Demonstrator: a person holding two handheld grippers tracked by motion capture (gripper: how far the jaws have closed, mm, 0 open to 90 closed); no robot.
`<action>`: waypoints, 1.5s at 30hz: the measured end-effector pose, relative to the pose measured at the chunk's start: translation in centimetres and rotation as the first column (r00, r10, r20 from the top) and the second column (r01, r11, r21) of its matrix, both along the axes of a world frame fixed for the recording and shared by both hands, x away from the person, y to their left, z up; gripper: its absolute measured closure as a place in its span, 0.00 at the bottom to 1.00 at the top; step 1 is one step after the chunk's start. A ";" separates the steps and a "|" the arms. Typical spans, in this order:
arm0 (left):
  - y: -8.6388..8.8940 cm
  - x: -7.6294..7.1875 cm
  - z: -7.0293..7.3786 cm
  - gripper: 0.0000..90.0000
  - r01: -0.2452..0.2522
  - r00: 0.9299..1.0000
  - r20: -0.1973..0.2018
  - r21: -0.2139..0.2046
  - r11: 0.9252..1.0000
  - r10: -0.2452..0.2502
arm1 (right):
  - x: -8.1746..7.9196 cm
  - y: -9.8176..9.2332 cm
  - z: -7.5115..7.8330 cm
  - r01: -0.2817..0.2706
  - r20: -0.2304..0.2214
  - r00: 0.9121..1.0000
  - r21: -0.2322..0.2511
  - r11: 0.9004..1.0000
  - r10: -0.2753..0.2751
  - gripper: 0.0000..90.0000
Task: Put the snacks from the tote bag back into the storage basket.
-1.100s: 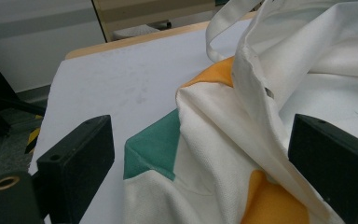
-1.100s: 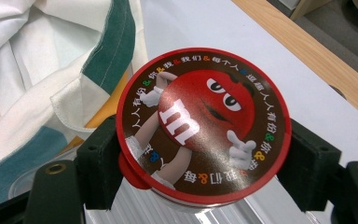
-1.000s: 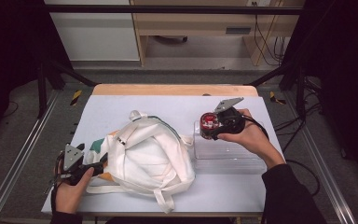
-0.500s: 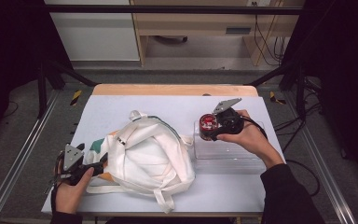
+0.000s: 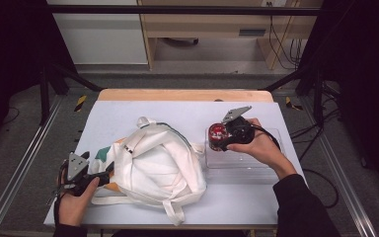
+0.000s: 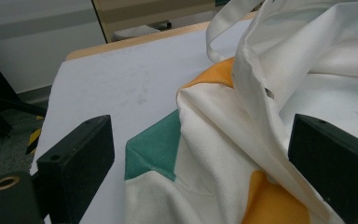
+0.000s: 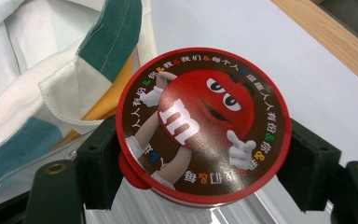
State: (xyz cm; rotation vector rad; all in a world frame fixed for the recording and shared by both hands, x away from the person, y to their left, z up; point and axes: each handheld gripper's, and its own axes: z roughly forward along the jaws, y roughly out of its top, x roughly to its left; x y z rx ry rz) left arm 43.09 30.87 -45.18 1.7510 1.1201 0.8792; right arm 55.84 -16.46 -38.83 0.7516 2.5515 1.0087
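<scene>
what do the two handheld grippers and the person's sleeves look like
Both grippers, left gripper and right gripper, are black with blocky black fingers, a grey three-cornered plate on top and a trailing black cable. The person wears dark sleeves.

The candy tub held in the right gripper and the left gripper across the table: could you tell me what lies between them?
In the high view, the white cloth bag lies between the red-lidded candy tub and the left gripper, beside the clear tray.
</scene>
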 end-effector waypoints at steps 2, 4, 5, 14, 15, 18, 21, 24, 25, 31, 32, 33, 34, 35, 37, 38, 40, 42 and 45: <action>0.0 0.0 0.0 0.08 0.000 1.000 -0.001 0.000 1.000 0.000 | 0.0 0.1 -0.1 -0.005 -0.003 1.000 0.007 1.000 0.005 0.29; 0.0 0.0 0.0 0.08 0.001 1.000 0.000 0.001 1.000 -0.001 | 0.0 0.2 -0.2 -0.005 -0.008 1.000 0.013 1.000 0.005 0.29; 0.0 0.0 0.0 0.08 0.001 1.000 0.000 0.001 1.000 -0.001 | 0.0 0.2 -0.2 -0.005 -0.008 1.000 0.013 1.000 0.005 0.29; -0.1 0.0 0.0 0.08 0.003 1.000 -0.002 0.007 1.000 -0.003 | 0.1 0.5 -0.7 -0.012 -0.013 1.000 0.012 1.000 0.012 0.29; -0.1 0.0 0.0 0.08 0.003 1.000 -0.002 0.007 1.000 -0.003 | 0.2 0.4 -0.7 -0.011 -0.017 1.000 0.012 1.000 0.012 0.29; -0.1 0.0 0.0 0.08 0.003 1.000 -0.003 0.006 1.000 -0.003 | 0.2 0.4 -1.0 -0.006 -0.027 1.000 0.018 1.000 0.006 0.29; -0.1 0.0 -0.1 0.08 0.004 1.000 -0.003 0.006 1.000 -0.004 | 0.3 0.4 -1.2 -0.013 -0.028 1.000 0.014 1.000 0.013 0.29; -0.1 0.1 -0.1 0.08 0.007 1.000 -0.006 0.010 1.000 -0.007 | 0.4 0.4 -1.4 -0.019 -0.030 0.999 0.017 1.000 0.020 0.29; -0.1 0.1 -0.1 0.08 0.007 1.000 -0.006 0.010 1.000 -0.007 | 0.5 0.3 -1.4 -0.022 -0.034 0.999 0.013 1.000 0.022 0.29; -0.1 0.1 -0.1 0.08 0.007 1.000 -0.008 0.010 1.000 -0.007 | 0.8 0.2 -1.8 -0.029 -0.043 0.999 0.027 0.999 0.030 0.29; -0.2 0.1 -0.1 0.08 0.008 1.000 -0.010 0.012 1.000 -0.008 | 0.9 0.2 -1.9 -0.032 -0.047 0.998 0.024 0.999 0.033 0.29; -0.2 0.1 -0.1 0.08 0.009 1.000 -0.010 0.013 1.000 -0.009 | 0.9 0.2 -2.0 -0.033 -0.049 0.998 0.026 0.999 0.034 0.29; -0.2 0.1 -0.1 0.08 0.009 1.000 -0.011 0.013 1.000 -0.009 | 1.0 0.1 -2.1 -0.035 -0.052 0.998 0.027 0.999 0.037 0.29; -0.2 0.1 -0.2 0.08 0.009 1.000 -0.011 0.013 1.000 -0.009 | 1.0 0.1 -2.1 -0.037 -0.056 0.998 0.025 0.999 0.038 0.29; -0.2 0.1 -0.2 0.08 0.009 1.000 -0.012 0.013 1.000 -0.009 | 1.1 0.1 -2.3 -0.040 -0.056 0.998 0.022 0.999 0.041 0.29; -0.2 0.2 -0.2 0.08 0.009 1.000 -0.013 0.014 1.000 -0.009 | 1.1 0.1 -2.3 -0.041 -0.058 0.997 0.020 0.999 0.042 0.29; -0.2 0.2 -0.2 0.08 0.008 1.000 -0.012 0.013 1.000 -0.008 | 1.3 0.1 -2.5 -0.037 -0.066 0.997 0.027 0.999 0.039 0.29; -0.2 0.1 -0.1 0.08 0.008 1.000 -0.010 0.012 1.000 -0.008 | 1.3 0.1 -2.7 -0.042 -0.066 0.997 0.026 0.999 0.044 0.29; -0.1 0.1 -0.1 0.08 0.008 1.000 -0.009 0.010 1.000 -0.008 | 1.4 0.1 -2.9 -0.043 -0.073 0.996 0.025 0.999 0.045 0.29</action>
